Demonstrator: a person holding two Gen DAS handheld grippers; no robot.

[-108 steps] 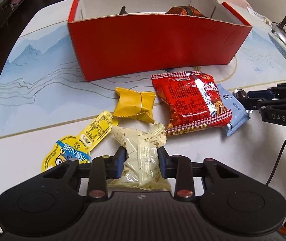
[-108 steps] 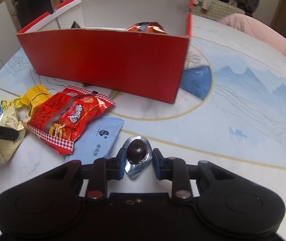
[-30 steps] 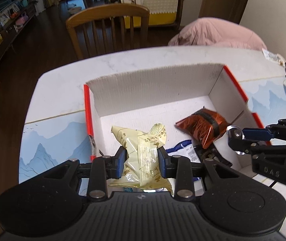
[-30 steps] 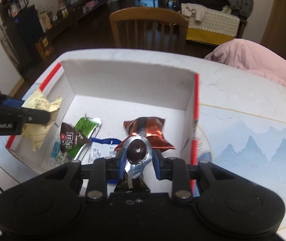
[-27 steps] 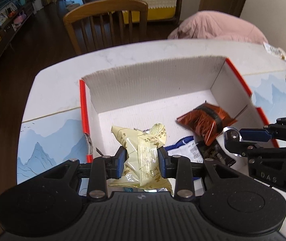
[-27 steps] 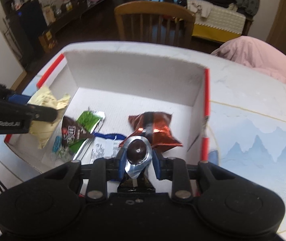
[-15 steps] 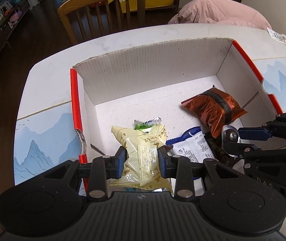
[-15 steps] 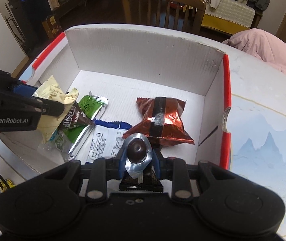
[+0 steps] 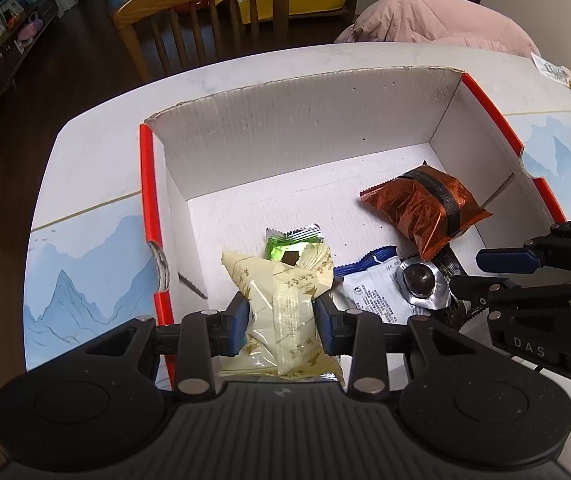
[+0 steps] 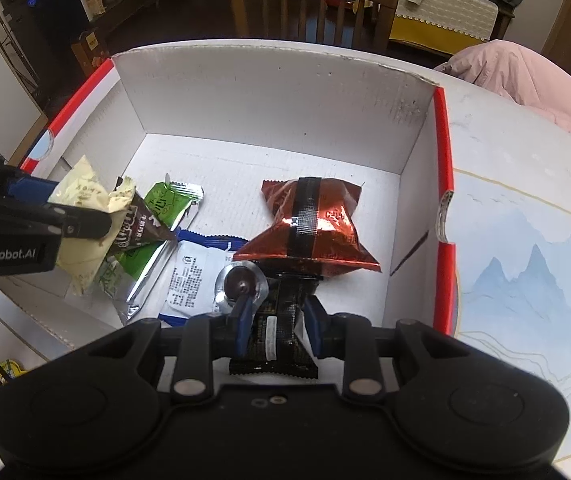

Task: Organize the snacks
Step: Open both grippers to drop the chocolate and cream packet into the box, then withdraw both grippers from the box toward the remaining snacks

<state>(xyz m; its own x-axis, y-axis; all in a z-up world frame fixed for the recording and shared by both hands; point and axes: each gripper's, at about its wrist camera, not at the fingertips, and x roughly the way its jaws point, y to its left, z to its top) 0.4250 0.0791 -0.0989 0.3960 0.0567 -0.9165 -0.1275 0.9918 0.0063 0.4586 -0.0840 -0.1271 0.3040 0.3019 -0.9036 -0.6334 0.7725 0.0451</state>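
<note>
Supporting surface: a round white table [image 9: 97, 152] printed with pale blue mountains; a wooden chair [image 9: 205, 8] stands at its far side.
Box: an open red cardboard box [image 9: 305, 120] with white inner walls sits on the table, with snacks lying on its floor.
Left gripper [image 9: 281, 312]: tilted steeply down into the near left part of the box. Its blue pads touch both sides of a cream packet [image 9: 277, 280], and the jaws have just been opening a little with the packet between them.
Right gripper [image 10: 277, 312]: tilted steeply down into the near right part of the box. Its fingers stand a narrow gap apart with nothing clamped between them.
Cream packet: hangs from the left gripper just above the green packet [image 9: 285, 246] and a small brown chocolate packet [image 10: 141, 228].
Copper bag [image 9: 425, 208]: shiny, with a black band, lying towards the right wall.
White and blue packet [image 9: 373, 292]: flat on the floor between the two grippers.
Dark packet [image 10: 281, 332]: under the right gripper, seen through the gap between its fingers.
Foil candy [image 9: 419, 282]: a small silver cup with a dark centre. It rests on the packets at the tip of the right gripper's left finger, not between the pads.
</note>
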